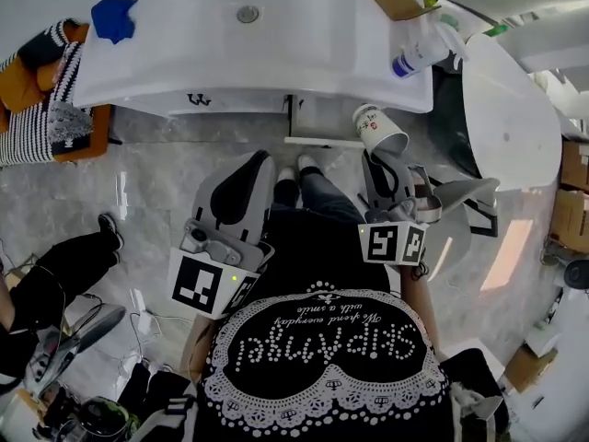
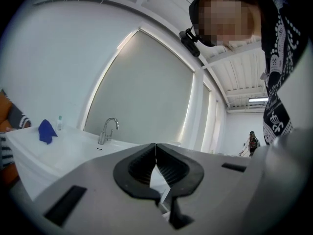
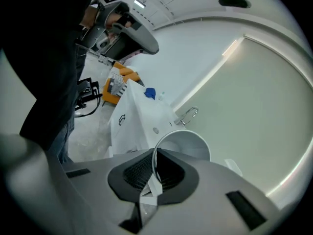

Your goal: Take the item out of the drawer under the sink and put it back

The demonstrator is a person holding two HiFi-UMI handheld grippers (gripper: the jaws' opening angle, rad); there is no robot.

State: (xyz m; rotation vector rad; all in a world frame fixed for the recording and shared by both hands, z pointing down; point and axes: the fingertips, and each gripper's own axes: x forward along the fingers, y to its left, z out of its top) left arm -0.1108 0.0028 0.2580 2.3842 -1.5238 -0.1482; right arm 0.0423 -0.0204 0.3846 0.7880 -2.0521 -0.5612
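Handling something light and easily crushed

Right gripper (image 3: 154,156) jaws clamp the rim wall of the paper cup (image 3: 185,142), which sits centre-right in the head view, just below the sink (image 1: 248,53). It is probably light, thin and easily dented, so a gentle rim pinch suits it. Left gripper (image 2: 155,153) jaws are together, empty. The cup's red print is too small to read.

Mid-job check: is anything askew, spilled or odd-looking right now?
The paper cup hangs tilted, pinched by its rim alone in the right gripper; no spill shows. The drawer under the sink stands open. The left gripper is shut and empty.
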